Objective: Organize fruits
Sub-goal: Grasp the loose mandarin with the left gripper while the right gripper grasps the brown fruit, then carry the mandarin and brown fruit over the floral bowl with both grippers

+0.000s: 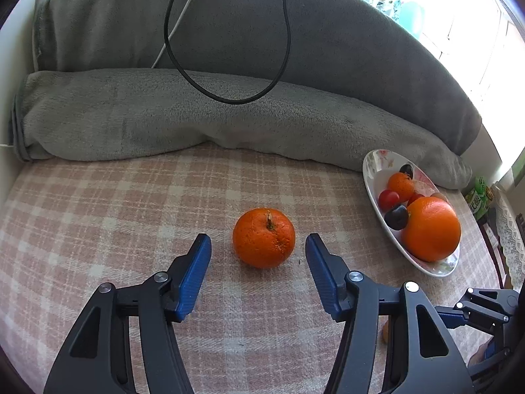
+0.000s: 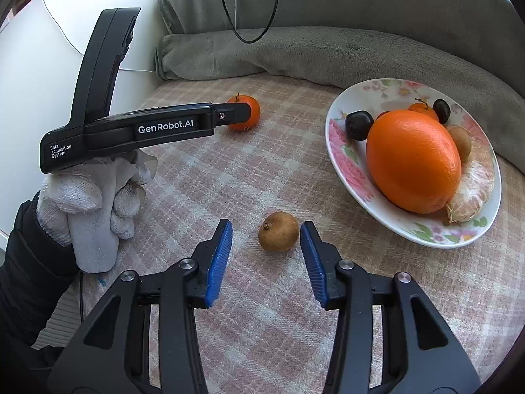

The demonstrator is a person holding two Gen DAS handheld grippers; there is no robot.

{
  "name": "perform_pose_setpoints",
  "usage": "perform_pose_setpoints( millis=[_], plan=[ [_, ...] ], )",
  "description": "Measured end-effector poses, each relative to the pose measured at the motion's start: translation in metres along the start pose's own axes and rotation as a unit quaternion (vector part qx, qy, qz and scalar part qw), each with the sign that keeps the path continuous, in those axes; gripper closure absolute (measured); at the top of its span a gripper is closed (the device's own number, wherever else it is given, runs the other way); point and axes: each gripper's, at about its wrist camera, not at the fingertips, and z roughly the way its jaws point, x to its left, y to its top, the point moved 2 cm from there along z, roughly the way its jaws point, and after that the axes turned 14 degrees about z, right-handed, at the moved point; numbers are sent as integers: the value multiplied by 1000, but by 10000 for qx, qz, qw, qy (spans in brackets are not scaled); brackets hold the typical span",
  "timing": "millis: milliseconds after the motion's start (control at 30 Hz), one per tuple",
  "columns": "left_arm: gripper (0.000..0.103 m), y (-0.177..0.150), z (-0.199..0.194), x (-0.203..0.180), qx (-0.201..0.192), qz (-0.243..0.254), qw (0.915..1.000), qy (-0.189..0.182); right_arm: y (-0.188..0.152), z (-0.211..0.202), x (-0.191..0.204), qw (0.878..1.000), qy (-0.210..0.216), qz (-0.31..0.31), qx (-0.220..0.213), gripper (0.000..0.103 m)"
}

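A mandarin with a short stem lies on the plaid cloth, just ahead of my open left gripper, between the fingertips and not touched. It also shows in the right wrist view, partly behind the left gripper's body. A small brown fruit lies between the tips of my open right gripper, untouched. A floral plate holds a large orange, dark plums, a small mandarin, a brown fruit and a peeled citrus. The plate shows in the left wrist view too.
A folded grey blanket lies along the back of the plaid cloth. A black cable loops down over it. A white wall stands at the left. A green packet sits at the far right.
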Motion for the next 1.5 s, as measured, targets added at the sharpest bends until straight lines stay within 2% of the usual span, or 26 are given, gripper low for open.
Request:
perform_pose_setpoints(
  millis=[300, 533, 1000, 1500],
  plan=[
    [47, 0, 10, 5, 53, -31, 10000, -30, 0, 9, -3, 9999, -87, -45, 87, 64],
    [63, 5, 16, -4, 29, 96, 9999, -106, -1, 12, -6, 9998, -125, -38, 139, 73],
    [64, 3, 13, -8, -63, 56, 10000, -37, -1, 0, -5, 10000, -58, 24, 33, 73],
    [64, 13, -8, -29, -342, 242, 9990, -142, 5, -35, -16, 9991, -24, 139, -398, 73]
  ],
)
